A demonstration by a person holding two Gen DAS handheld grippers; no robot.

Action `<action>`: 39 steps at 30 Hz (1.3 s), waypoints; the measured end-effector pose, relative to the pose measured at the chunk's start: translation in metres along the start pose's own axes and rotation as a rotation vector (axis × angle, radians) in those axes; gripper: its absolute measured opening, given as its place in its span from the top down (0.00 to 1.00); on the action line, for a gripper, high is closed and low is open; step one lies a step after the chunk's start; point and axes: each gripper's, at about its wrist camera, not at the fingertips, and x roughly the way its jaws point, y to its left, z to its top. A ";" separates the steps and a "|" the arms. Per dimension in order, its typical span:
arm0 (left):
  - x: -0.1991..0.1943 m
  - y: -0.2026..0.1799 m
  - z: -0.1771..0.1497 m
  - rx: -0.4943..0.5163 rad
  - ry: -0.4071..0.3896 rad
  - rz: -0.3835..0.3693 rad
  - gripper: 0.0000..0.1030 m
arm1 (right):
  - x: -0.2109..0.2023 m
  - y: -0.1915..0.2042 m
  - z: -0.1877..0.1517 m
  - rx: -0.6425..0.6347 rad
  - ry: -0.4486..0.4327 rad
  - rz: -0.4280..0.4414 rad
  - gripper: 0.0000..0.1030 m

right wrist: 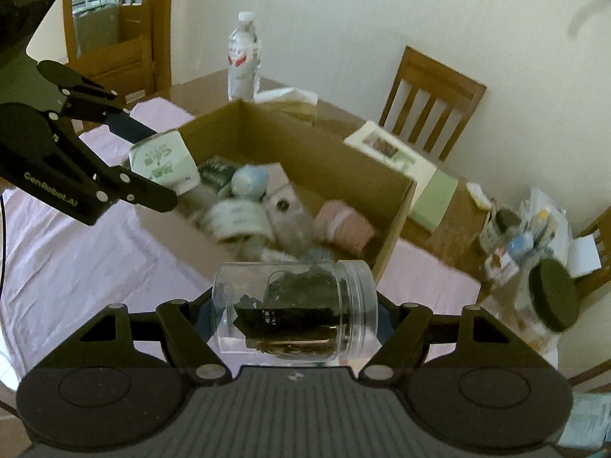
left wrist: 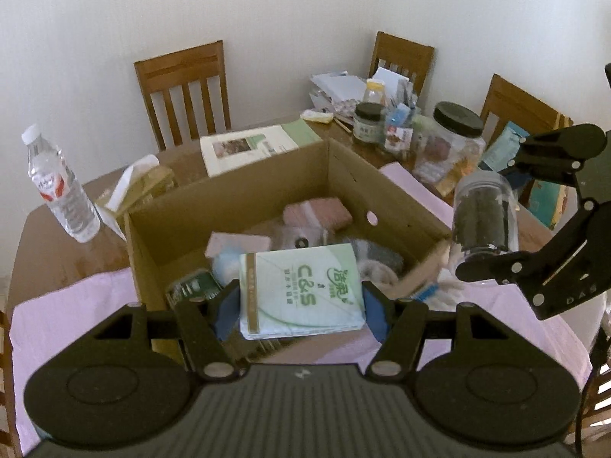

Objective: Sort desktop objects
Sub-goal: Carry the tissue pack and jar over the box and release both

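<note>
Left wrist view: the left gripper (left wrist: pixel 301 311) clamps a pale green-and-white tissue pack (left wrist: pixel 301 293) between its blue pads, above the open brown cardboard box (left wrist: pixel 244 194).

Right wrist view: the right gripper (right wrist: pixel 294 315) grips a clear plastic jar of dark contents (right wrist: pixel 296 315) lying sideways between its fingers, just short of the box's near wall.

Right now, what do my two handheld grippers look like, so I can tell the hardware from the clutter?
Both are matte black linkage grippers with silver rivets, blue pads inside the fingers, and a ribbed grey body flanked by two round black discs. The left gripper carries white "GenRobot.AI" lettering on its side; the right gripper shows faint "DAS" letters. No hands or sleeves show.
</note>
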 end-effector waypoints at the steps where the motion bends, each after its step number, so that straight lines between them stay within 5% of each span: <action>1: 0.002 0.003 0.004 0.002 -0.004 0.004 0.37 | 0.001 -0.001 0.005 -0.005 -0.005 -0.002 0.23; 9: 0.018 0.022 0.021 -0.004 -0.012 0.019 0.37 | 0.018 -0.006 0.037 -0.045 -0.030 -0.008 0.23; 15: 0.035 0.033 0.027 -0.011 0.007 0.025 0.36 | 0.024 -0.011 0.047 -0.039 -0.056 -0.008 0.07; 19: 0.047 0.038 0.028 -0.014 0.024 0.047 0.17 | 0.027 -0.013 0.045 -0.026 -0.048 -0.012 0.02; 39: 0.013 0.030 0.010 -0.015 0.013 0.045 0.10 | 0.015 -0.020 0.003 0.111 0.020 -0.080 0.00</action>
